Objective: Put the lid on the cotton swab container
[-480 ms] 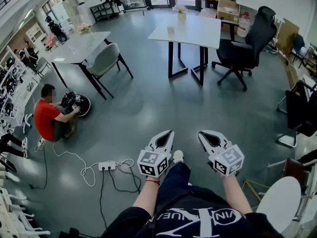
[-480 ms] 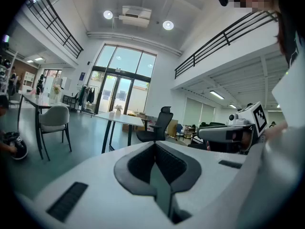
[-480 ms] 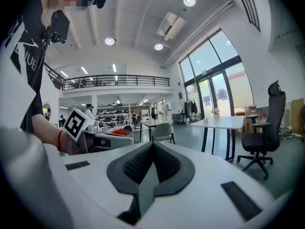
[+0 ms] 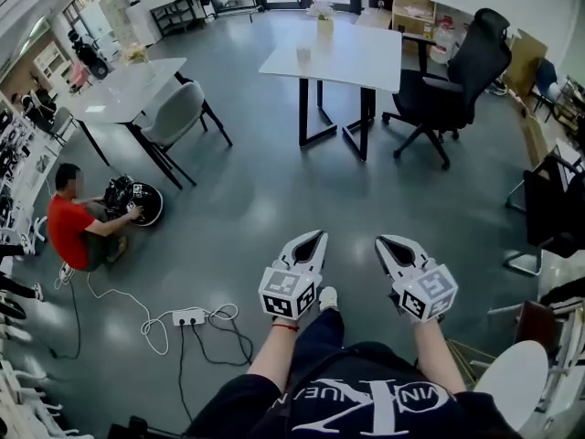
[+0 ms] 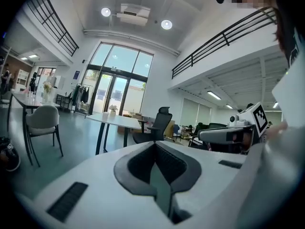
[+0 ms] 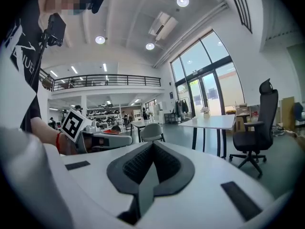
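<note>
I see no lid or cotton swab container that I can identify. A white table [image 4: 366, 62] stands far ahead with a small pale object [image 4: 303, 55] and a vase of flowers [image 4: 321, 18] on it, both too small to tell more. My left gripper [image 4: 314, 236] and right gripper [image 4: 383, 242] are held side by side over the floor, in front of my legs. Both are shut and hold nothing. In the left gripper view the left gripper [image 5: 155, 146] points towards that table, and the right gripper [image 6: 152, 146] does the same in the right gripper view.
A black office chair [image 4: 452, 85] stands right of the table. A second white table [image 4: 123, 90] with a grey chair [image 4: 174, 117] is at the left. A person in red [image 4: 73, 227] sits on the floor by a round device. A power strip [image 4: 187, 316] and cables lie near my feet.
The head view has shifted a little, so the room sits slightly further left in frame. Both grippers stay shut and have risen a touch in the picture.
</note>
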